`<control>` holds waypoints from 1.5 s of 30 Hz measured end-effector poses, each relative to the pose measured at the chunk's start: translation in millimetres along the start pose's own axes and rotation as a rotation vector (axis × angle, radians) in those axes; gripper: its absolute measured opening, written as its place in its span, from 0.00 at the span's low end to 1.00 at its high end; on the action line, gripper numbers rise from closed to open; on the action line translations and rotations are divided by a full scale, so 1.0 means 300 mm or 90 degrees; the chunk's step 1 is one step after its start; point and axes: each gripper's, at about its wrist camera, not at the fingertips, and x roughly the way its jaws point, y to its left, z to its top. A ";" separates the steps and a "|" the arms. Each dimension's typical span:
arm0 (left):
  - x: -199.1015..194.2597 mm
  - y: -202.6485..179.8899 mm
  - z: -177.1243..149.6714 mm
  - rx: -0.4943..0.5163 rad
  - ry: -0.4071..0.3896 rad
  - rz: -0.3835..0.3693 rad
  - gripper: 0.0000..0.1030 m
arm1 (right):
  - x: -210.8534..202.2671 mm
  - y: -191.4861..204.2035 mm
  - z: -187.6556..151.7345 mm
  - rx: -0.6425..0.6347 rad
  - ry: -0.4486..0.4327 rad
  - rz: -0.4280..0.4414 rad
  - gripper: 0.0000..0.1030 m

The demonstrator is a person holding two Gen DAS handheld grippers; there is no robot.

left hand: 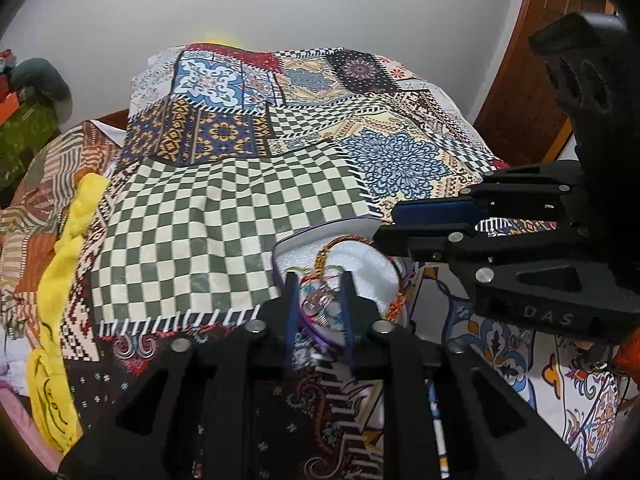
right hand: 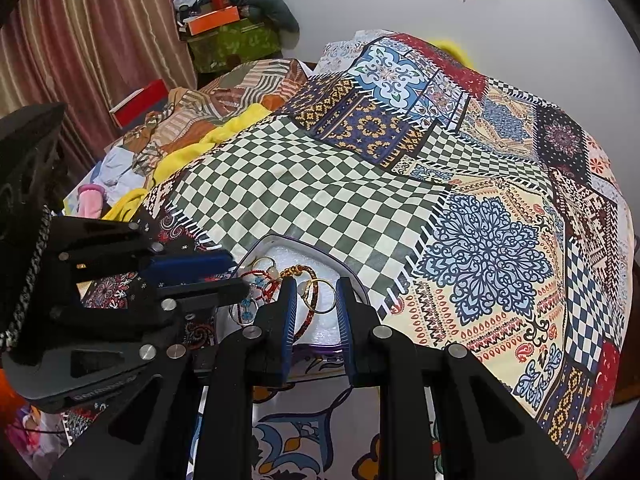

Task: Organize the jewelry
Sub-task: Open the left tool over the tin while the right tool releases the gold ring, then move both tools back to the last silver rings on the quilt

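Hovering over the white-lined tray [right hand: 280,250] on the bed's near edge, both grippers hold their fingers apart and empty. Gold rings [right hand: 320,294] lie between the right gripper [right hand: 316,300] fingers, tangled jewelry [left hand: 320,300] between the left gripper [left hand: 318,300] fingers. Light, slippery, likely snagging; pinching one ring's band seems best.

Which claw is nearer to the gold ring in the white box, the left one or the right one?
Right. The right claw has its open fingers on either side of the gold ring in the white box. The left claw is over the box's other side, above a clear trinket.
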 end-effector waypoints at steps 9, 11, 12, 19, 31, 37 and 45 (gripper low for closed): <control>-0.017 0.037 -0.039 -0.013 0.008 0.018 0.39 | 0.015 0.015 -0.001 -0.008 0.014 0.011 0.17; -0.014 0.048 -0.044 -0.021 0.011 0.018 0.39 | 0.019 0.022 -0.002 -0.011 0.018 0.015 0.17; -0.014 0.053 -0.046 -0.024 0.012 0.017 0.39 | 0.023 0.027 -0.002 -0.015 0.021 0.015 0.17; -0.017 0.063 -0.062 -0.030 0.016 0.018 0.39 | 0.032 0.039 -0.005 -0.019 0.037 0.017 0.19; -0.067 0.037 -0.076 -0.032 0.008 0.016 0.39 | -0.050 0.051 -0.014 -0.026 0.012 -0.013 0.36; -0.131 -0.009 -0.081 -0.022 -0.003 0.016 0.39 | -0.126 0.056 -0.032 -0.015 -0.004 -0.024 0.36; -0.248 -0.100 -0.088 -0.001 -0.024 0.013 0.39 | -0.277 0.061 -0.081 0.007 -0.038 -0.039 0.36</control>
